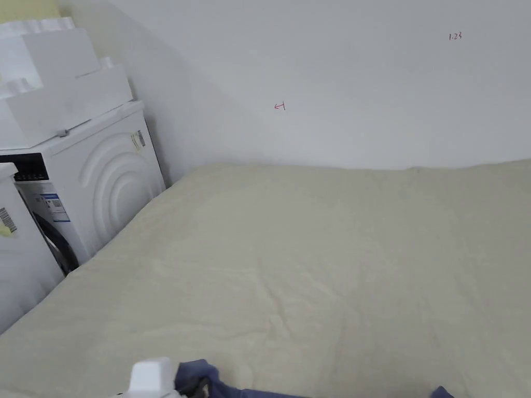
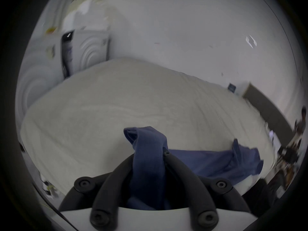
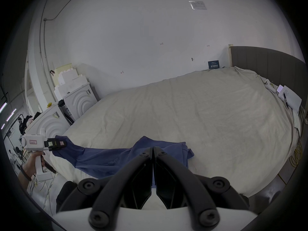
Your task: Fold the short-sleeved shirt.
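My left gripper (image 2: 149,153) has its two black curved jaws pinched on a bunched fold of the dark blue short-sleeved cotton shirt (image 2: 208,163), which rises between them and pokes out past their tips toward twelve o'clock in the left gripper view. From there the rest of the shirt runs off toward three o'clock, lying flat on the cream-coloured quilted bed cover (image 2: 116,104) near its front edge. My right gripper (image 3: 152,148) has its jaws pressed together with blue cloth just beyond the tips; whether any fabric is caught between them I cannot tell. In the right gripper view the shirt stretches from those tips out to nine o'clock, where my left gripper, a white pistol-shaped body held in my hand (image 3: 34,159), lifts one corner clear of the bed. In the head view the white body and a bit of blue cloth sit at about seven o'clock. A white washing machine with raised concentric arcs on its side (image 1: 98,181) stands against the bed at nine to ten o'clock, with white foam blocks (image 1: 57,77) stacked on top, against the plain white wall (image 1: 337,83).
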